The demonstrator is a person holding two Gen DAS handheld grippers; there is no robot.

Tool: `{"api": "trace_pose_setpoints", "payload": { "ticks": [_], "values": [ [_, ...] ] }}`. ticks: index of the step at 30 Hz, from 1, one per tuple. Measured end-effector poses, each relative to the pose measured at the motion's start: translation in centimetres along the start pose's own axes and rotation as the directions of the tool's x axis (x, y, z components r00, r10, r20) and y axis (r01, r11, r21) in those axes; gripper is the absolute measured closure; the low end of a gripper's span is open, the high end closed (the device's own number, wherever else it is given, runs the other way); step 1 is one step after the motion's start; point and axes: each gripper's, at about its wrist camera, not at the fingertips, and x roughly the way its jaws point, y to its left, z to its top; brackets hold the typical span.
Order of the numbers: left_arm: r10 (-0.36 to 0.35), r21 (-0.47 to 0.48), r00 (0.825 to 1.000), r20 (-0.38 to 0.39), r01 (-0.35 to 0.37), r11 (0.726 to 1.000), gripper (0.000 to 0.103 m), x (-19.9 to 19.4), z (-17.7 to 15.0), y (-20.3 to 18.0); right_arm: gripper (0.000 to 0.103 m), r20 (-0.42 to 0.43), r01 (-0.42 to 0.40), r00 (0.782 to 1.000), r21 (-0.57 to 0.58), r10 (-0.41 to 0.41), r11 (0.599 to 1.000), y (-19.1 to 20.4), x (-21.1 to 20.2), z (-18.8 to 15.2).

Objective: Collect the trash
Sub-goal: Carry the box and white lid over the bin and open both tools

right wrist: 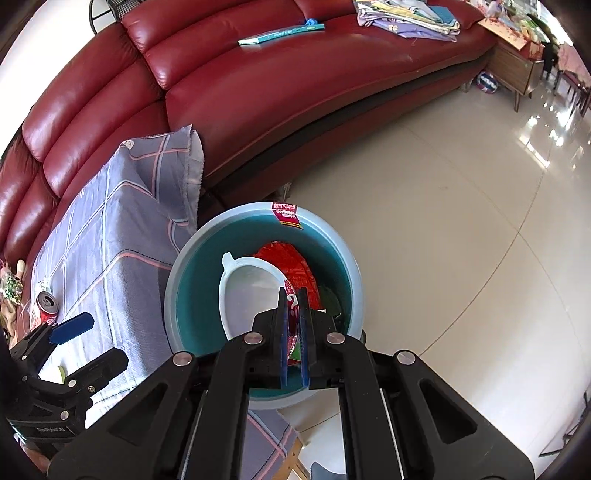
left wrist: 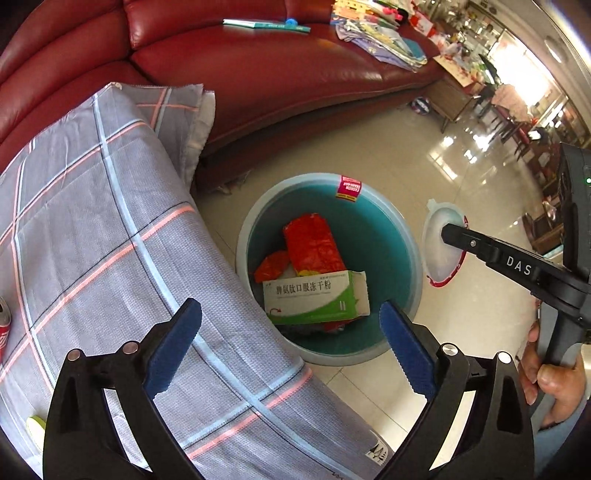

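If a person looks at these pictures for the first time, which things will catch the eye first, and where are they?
First is the round teal plastic basin on the pale tiled floor beside the cloth-covered table, holding a red foil packet and a white-and-green medicine box. Next, the right tongs pinch a clear plastic lid with a red edge above the basin. Behind stretches a long dark red leather sofa.

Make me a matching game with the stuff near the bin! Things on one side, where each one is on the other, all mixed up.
Things:
1. medicine box
2. soda can
3. white plastic lid
4. teal book

Places:
A. on the red sofa
B. pinched in the right gripper
C. inside the teal bin
D. on the checked cloth

Pairs: 1-C, 2-D, 3-B, 4-A
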Motion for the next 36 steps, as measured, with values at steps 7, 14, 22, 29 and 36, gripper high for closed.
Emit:
{"api": "trace_pose_setpoints", "payload": {
  "ticks": [7, 14, 22, 29, 36],
  "values": [
    [-0.001, -0.022, 1.000, 0.011, 0.001, 1.000, 0.004, -1.0, -0.8, 1.1, 0.098, -0.012, 0.000, 1.000, -0.027, 0.000, 1.000, 1.5, 0.5, 0.5],
    [0.015, -0.025, 1.000, 0.014, -0.014, 1.000, 0.004, -1.2, -1.4, 2.0, 0.094, -0.028, 0.009, 1.000, -0.060, -0.011, 0.998, 3.0, 1.3, 0.9],
    [0.016, -0.034, 1.000, 0.011, -0.016, 0.999, 0.004, -1.2, -1.7, 2.7, 0.026, -0.020, 0.014, 1.000, -0.077, -0.016, 0.997, 4.5, 1.4, 1.4],
    [0.007, -0.048, 1.000, 0.005, -0.007, 0.999, 0.004, -1.3, -2.3, 3.4, 0.015, -0.064, 0.050, 0.996, -0.078, -0.055, 0.996, 4.9, 1.8, 0.8],
    [0.015, -0.059, 1.000, 0.014, -0.014, 0.998, 0.004, -2.3, -3.4, 4.1, 0.015, -0.086, 0.050, 0.994, -0.108, -0.060, 0.993, 6.1, 1.6, -0.2]
  ]
}}
